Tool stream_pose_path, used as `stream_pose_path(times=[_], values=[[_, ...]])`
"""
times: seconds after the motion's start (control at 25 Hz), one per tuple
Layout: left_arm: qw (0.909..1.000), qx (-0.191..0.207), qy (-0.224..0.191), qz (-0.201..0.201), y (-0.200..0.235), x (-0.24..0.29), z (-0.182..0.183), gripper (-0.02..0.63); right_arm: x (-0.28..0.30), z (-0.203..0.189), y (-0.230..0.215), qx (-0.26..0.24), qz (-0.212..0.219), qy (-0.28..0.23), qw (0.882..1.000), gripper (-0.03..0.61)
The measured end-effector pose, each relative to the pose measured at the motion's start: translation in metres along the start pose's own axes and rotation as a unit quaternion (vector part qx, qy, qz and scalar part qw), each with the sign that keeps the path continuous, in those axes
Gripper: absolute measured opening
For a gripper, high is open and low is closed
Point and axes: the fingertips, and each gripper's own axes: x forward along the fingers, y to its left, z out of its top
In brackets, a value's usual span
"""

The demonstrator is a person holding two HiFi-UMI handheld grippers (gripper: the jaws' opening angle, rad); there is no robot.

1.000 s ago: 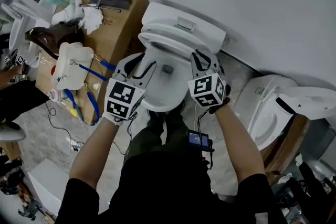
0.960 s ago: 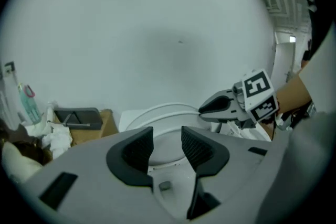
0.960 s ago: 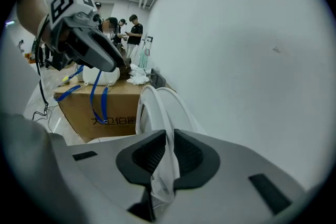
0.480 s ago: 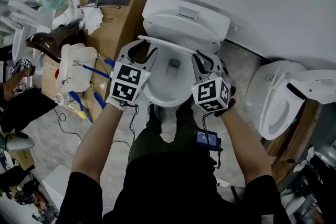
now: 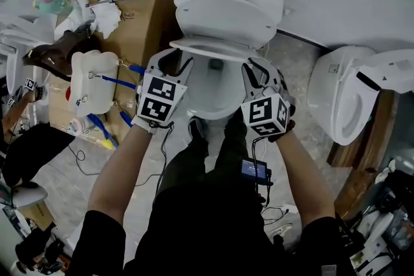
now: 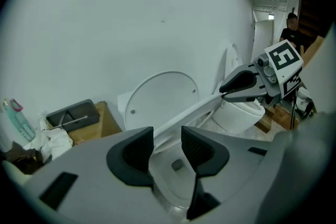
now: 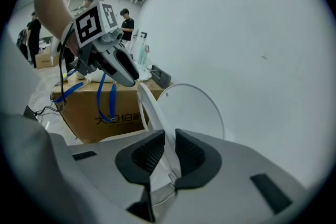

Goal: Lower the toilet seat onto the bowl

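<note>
A white toilet stands against the wall, its lid (image 5: 223, 10) upright against the tank. The toilet seat (image 5: 213, 48) is partly tipped forward over the bowl (image 5: 213, 90). My left gripper (image 5: 171, 64) is shut on the seat's left side and my right gripper (image 5: 262, 74) on its right side. In the left gripper view the seat rim (image 6: 184, 115) runs from between my jaws (image 6: 167, 147) across to the right gripper (image 6: 223, 93), with the lid (image 6: 157, 97) behind. In the right gripper view the thin seat edge (image 7: 152, 113) is pinched between the jaws (image 7: 169, 152).
A cardboard box (image 5: 139, 16) with rags and a white jug (image 5: 90, 81) stands left of the toilet. A second toilet (image 5: 343, 100) sits at the right. Cables (image 5: 77, 152) lie on the floor at left. People stand far back (image 7: 126, 21).
The seat has tipped further forward, away from the upright lid, with both grippers still on its sides. The head view has shifted so the toilet sits higher in frame.
</note>
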Motion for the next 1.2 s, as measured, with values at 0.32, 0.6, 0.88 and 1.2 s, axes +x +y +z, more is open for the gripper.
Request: stream_pose_path(times=[0.32,0.6,0.88,1.2], values=[[0.9994,-0.009,-0.007,-0.032,-0.004,-0.002,-0.041,0.175,-0.013,-0.016,0.040,0.003,-0.027,0.019,0.999,0.081],[0.9978,-0.013,-0.011,-0.064,-0.020,-0.009,-0.071,0.166,-0.020,-0.032,0.071,0.004,-0.036,0.046,0.998,0.086],[0.9980,-0.022,-0.021,-0.056,-0.029,-0.012,-0.092,0.155,-0.041,-0.056,0.089,0.198,0.022,0.029,0.980,0.086],[0.9976,-0.056,-0.019,-0.034,-0.042,-0.014,-0.117,0.150,-0.052,-0.108,0.082,0.526,0.074,-0.020,0.847,0.097]])
